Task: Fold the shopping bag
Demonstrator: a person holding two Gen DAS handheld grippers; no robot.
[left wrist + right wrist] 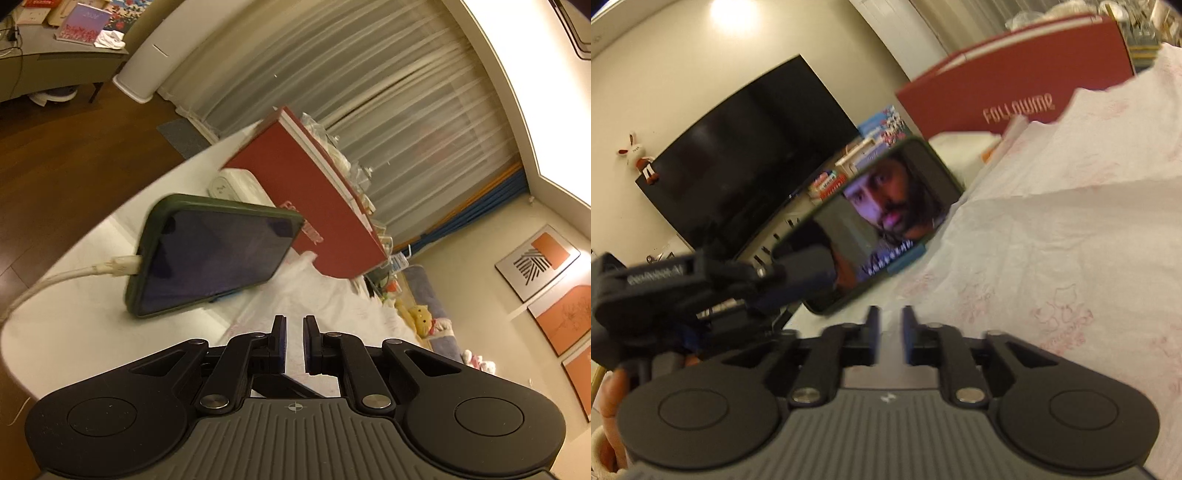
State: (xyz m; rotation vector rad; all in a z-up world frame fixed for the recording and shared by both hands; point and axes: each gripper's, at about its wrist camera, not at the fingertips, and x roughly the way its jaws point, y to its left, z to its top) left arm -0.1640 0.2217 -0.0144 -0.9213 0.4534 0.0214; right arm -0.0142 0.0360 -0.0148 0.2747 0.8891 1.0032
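A: How far along is the fold?

B: Hard to say. The shopping bag (pixel 1071 236) lies crumpled on the white bench (pixel 74 332), filling the right wrist view from one to four o'clock. No neat fold shows; most work seems left.

A: Fingers?

B: Left gripper (pixel 293 345) is nearly shut with nothing between. Right gripper (pixel 890 336) is slightly parted, empty.

A: Obstacles?

B: A propped phone (pixel 886 225) at eleven o'clock with its cable (pixel 74 277), and a red box (pixel 1015 85) at twelve, both crowding the bag.
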